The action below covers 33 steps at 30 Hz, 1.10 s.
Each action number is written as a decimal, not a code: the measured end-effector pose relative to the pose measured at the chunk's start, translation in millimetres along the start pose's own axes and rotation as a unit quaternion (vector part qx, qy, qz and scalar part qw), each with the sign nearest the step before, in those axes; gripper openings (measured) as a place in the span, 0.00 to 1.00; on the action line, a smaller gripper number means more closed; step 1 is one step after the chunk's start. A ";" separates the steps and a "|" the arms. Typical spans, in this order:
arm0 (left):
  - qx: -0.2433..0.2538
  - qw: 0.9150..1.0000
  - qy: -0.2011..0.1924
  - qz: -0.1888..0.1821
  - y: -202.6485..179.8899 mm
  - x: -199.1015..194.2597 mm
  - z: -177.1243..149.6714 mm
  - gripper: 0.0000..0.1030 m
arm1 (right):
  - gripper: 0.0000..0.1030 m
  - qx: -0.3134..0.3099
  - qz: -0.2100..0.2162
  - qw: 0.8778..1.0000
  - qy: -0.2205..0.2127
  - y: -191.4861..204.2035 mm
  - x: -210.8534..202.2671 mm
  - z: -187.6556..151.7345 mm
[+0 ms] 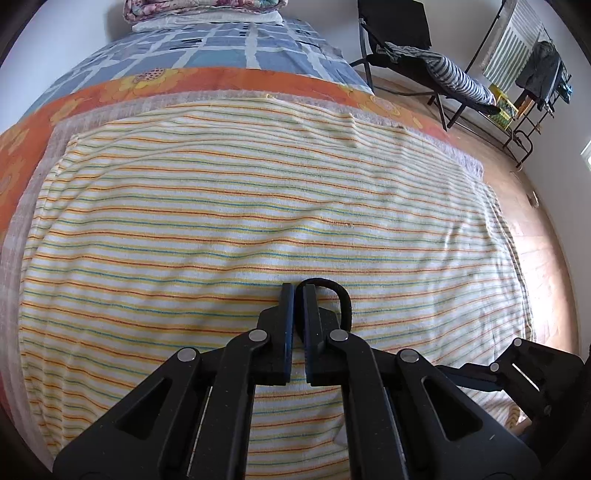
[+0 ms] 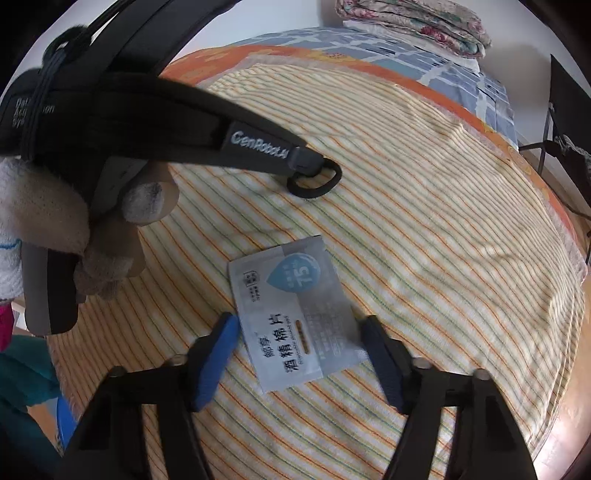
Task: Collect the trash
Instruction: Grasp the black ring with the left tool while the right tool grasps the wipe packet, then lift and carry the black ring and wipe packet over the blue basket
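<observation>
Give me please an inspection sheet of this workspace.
Surface: striped towel spread over a bed.
Job's things: one wipe packet lying flat on the towel.
Clutter: nothing seen.
Grippers: left gripper shut on a black elastic loop; right gripper open, fingers either side of the packet, whether they touch it cannot be told.
Cables: nothing seen.
Surroundings: folded quilt at the bed's far end, folding chair, drying rack, wooden floor.

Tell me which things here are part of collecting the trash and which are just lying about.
Part of the job:
- alcohol pad sachet, flat on the striped towel, between the open jaws of the right gripper
- black elastic loop, pinched in the left gripper

Just lying about:
- folded floral quilt
- folding chair
- drying rack
</observation>
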<state>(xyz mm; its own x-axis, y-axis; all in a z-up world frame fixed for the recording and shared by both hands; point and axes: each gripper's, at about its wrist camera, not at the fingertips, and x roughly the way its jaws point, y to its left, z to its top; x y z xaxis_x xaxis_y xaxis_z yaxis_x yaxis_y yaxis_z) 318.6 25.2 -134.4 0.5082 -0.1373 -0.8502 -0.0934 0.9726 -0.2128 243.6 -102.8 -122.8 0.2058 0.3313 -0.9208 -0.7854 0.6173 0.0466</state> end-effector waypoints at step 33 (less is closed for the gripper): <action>0.019 0.999 -0.047 0.010 24.8 -131.0 -51.7 0.02 | 0.44 0.035 -0.036 0.999 -0.017 21.9 -69.5 -37.9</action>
<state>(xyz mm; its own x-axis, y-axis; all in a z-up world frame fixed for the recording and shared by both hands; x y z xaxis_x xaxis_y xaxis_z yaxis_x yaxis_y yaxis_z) 205.4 57.6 -53.2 0.5843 -0.1011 -0.8052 -0.0732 0.9816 -0.1763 190.0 -139.4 -72.5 0.2802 0.3081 -0.9091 -0.7262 0.6874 0.0092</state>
